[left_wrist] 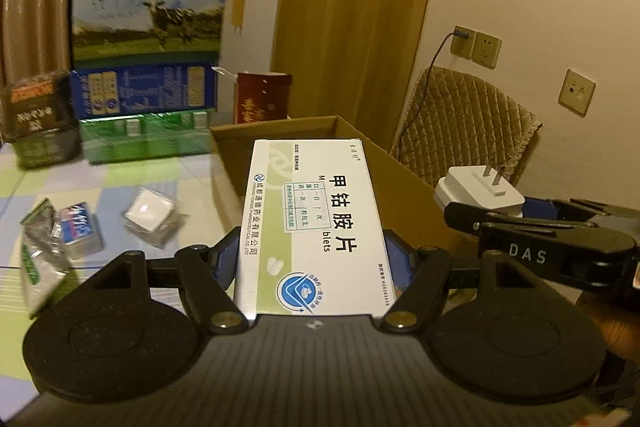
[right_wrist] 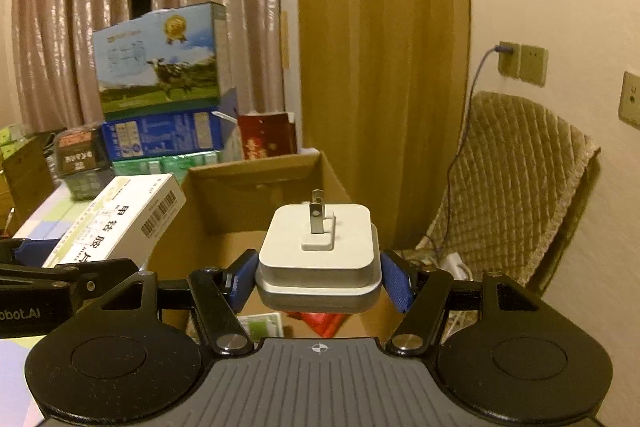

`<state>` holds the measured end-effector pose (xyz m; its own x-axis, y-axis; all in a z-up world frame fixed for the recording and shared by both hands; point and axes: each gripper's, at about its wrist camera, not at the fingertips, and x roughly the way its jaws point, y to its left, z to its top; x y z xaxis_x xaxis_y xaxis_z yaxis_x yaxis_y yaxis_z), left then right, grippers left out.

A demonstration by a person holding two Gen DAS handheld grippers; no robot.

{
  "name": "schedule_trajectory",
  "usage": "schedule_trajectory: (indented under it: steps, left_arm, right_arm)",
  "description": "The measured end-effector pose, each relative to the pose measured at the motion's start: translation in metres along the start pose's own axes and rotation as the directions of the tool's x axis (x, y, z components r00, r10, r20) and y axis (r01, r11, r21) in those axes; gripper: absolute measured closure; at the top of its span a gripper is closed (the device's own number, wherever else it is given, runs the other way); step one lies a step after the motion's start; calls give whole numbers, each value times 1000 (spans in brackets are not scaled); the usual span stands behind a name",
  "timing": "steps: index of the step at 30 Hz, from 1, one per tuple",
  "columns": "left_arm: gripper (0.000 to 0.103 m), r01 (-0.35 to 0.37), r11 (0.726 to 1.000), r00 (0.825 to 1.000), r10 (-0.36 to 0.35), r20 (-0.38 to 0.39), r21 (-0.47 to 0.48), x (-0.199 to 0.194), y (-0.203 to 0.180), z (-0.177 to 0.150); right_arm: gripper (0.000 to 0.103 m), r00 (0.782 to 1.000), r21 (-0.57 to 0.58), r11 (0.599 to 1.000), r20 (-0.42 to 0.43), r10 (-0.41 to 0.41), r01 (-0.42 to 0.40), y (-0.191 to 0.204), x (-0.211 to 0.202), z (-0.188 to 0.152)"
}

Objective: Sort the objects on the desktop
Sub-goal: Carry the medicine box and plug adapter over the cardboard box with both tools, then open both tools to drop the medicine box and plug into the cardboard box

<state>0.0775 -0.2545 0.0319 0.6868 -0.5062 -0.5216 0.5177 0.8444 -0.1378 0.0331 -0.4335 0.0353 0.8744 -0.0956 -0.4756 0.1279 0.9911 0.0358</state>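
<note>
Over the open carton (right_wrist: 256, 203), both grippers hold their loads: the left gripper (left_wrist: 316, 259) is clamped on a pill box (left_wrist: 316, 223), the right gripper (right_wrist: 318, 279) on a charger (right_wrist: 318, 251), likely poised for dropping in

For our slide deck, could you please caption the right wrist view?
Right gripper holds a white plug adapter above the open cardboard box.
</note>
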Motion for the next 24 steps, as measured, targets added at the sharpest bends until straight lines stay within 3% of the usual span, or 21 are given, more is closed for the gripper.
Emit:
schedule_trajectory:
  steps: [18, 24]
  left_arm:
    - [36, 46, 998, 996, -50, -71, -50, 52, -8, 1]
    - [36, 18, 999, 999, -20, -42, -46, 41, 2, 2]
  right_arm:
    - [40, 998, 25, 999, -52, -20, 21, -23, 29, -10]
    - [40, 998, 30, 999, -53, -17, 18, -24, 28, -10]
